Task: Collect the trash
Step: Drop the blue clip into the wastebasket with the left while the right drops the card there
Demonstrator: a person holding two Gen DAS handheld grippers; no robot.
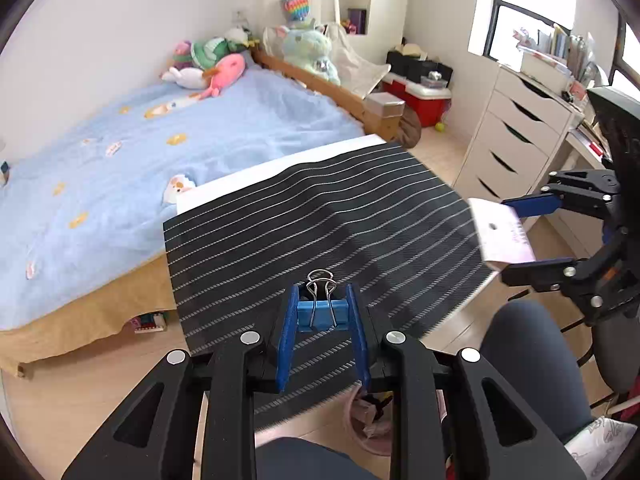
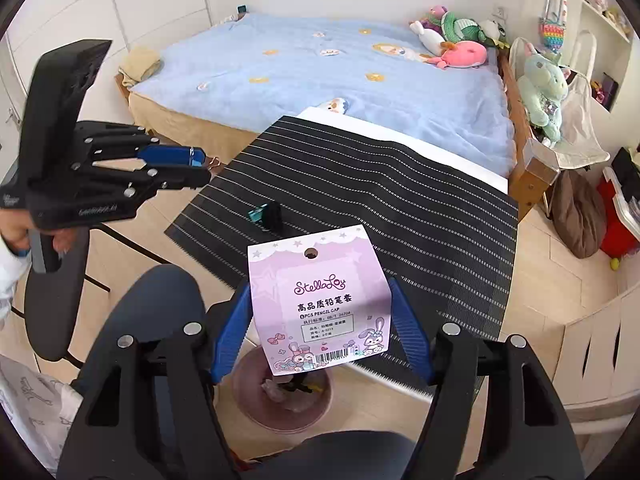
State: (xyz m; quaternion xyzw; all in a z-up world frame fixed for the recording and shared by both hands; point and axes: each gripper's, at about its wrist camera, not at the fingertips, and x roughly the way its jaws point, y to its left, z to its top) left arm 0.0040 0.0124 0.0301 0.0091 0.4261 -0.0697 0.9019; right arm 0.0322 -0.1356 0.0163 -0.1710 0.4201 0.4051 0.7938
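My left gripper (image 1: 322, 300) is shut on a blue binder clip (image 1: 322, 312), held above the striped mat (image 1: 320, 216); its wire handles stick up between the blue fingers. From the side, the same gripper (image 2: 200, 166) shows at the left of the right wrist view. My right gripper (image 2: 320, 300) is shut on a pink pencil-cap package (image 2: 320, 300), held upright above a pink trash bin (image 2: 280, 400) on the floor. The package (image 1: 502, 232) shows at the right of the left wrist view. On the mat lie a teal binder clip (image 2: 256, 213) and a small black object (image 2: 274, 216).
The striped mat (image 2: 380, 200) covers a white table beside a bed with a blue cover (image 2: 320, 64) and plush toys. A person's knees (image 2: 160, 312) sit under the grippers. A white drawer unit (image 1: 516, 136) stands right, a red box (image 1: 424, 100) behind.
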